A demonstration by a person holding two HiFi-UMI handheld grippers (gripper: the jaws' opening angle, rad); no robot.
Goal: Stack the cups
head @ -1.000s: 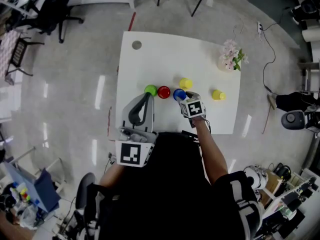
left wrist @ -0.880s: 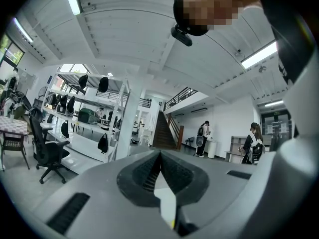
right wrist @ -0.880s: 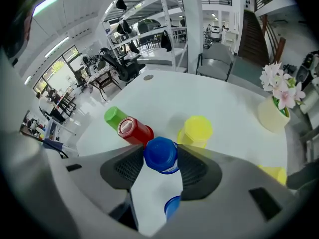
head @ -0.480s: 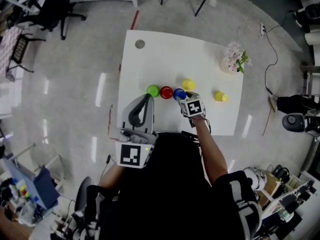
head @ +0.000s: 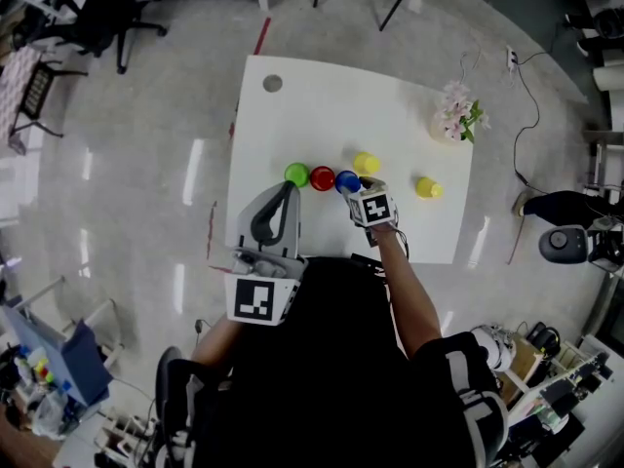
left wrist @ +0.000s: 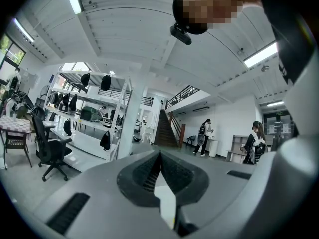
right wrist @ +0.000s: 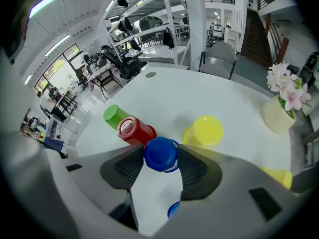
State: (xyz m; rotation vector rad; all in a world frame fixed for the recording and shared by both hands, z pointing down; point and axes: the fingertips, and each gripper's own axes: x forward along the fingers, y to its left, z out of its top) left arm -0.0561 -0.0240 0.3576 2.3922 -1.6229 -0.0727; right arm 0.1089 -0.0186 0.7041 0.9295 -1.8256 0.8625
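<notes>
Right tongs (right wrist: 161,152) pinch the upside-down blue cup (head: 347,180), one pad against each side, with the cup standing on the white worktop (head: 322,105). It is at the right end of a close row, with the red cup (right wrist: 133,129) next and the green cup (right wrist: 113,114) beyond. One yellow cup (right wrist: 205,131) stands just behind the blue one; a second yellow cup (head: 426,187) is well off to the right, nearer the flower vase (head: 450,117). Left tongs (left wrist: 160,156) are pressed together on nothing, held off the worktop's near edge and pointing out into the room.
</notes>
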